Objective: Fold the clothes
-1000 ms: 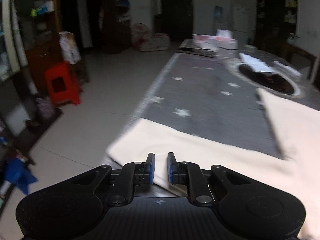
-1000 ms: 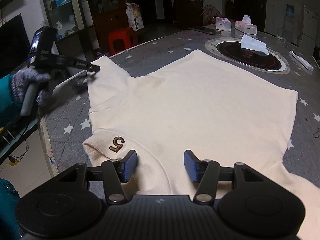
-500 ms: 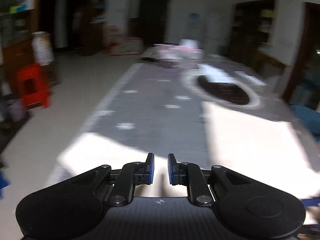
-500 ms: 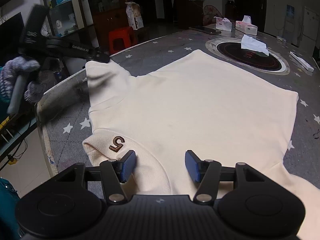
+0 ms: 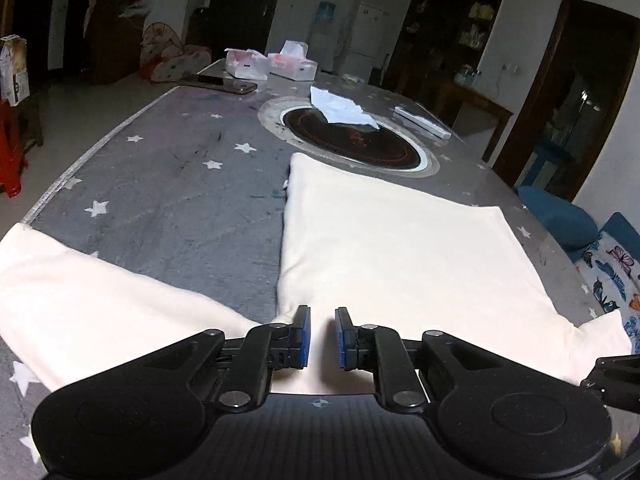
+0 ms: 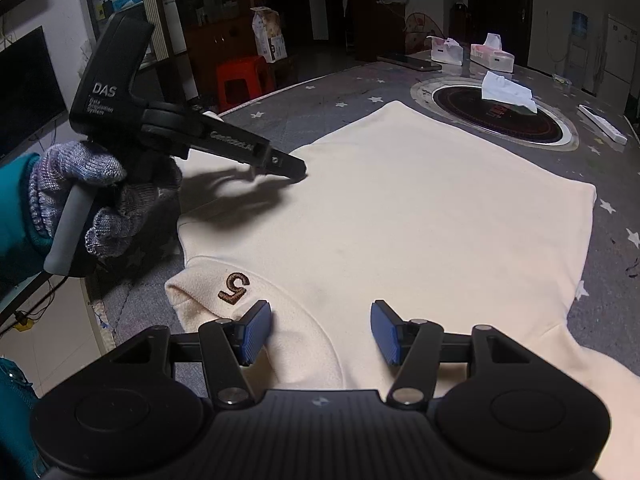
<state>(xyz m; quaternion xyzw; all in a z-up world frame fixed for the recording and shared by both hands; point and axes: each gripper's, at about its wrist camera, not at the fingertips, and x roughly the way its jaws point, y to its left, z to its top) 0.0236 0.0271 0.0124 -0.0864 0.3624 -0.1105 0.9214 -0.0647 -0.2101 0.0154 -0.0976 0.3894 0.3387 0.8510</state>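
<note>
A cream sweater (image 5: 400,248) lies flat on the grey star-patterned tablecloth (image 5: 180,184), with one sleeve (image 5: 88,304) stretched out to the left. My left gripper (image 5: 322,336) hovers low over the armpit, where that sleeve meets the body. Only a narrow slit shows between its blue pads, and I see no cloth lifted. In the right wrist view, a gloved hand (image 6: 100,200) holds the left gripper (image 6: 298,168) over the sweater (image 6: 400,208). My right gripper (image 6: 320,332) is open just above the collar, beside an embroidered brown "5" (image 6: 234,288).
Beyond the sweater's hem, a round inset hob (image 5: 352,140) has a crumpled tissue (image 5: 340,108) on it. Tissue boxes (image 5: 272,64), a flat dark device (image 5: 224,82) and a white power strip (image 5: 422,122) lie at the far end. A red stool (image 6: 244,80) stands off the table's left edge.
The left gripper swung from the sleeve's cuff at the table edge inward to the armpit. The sleeve stayed stretched out. The right gripper held still and open.
</note>
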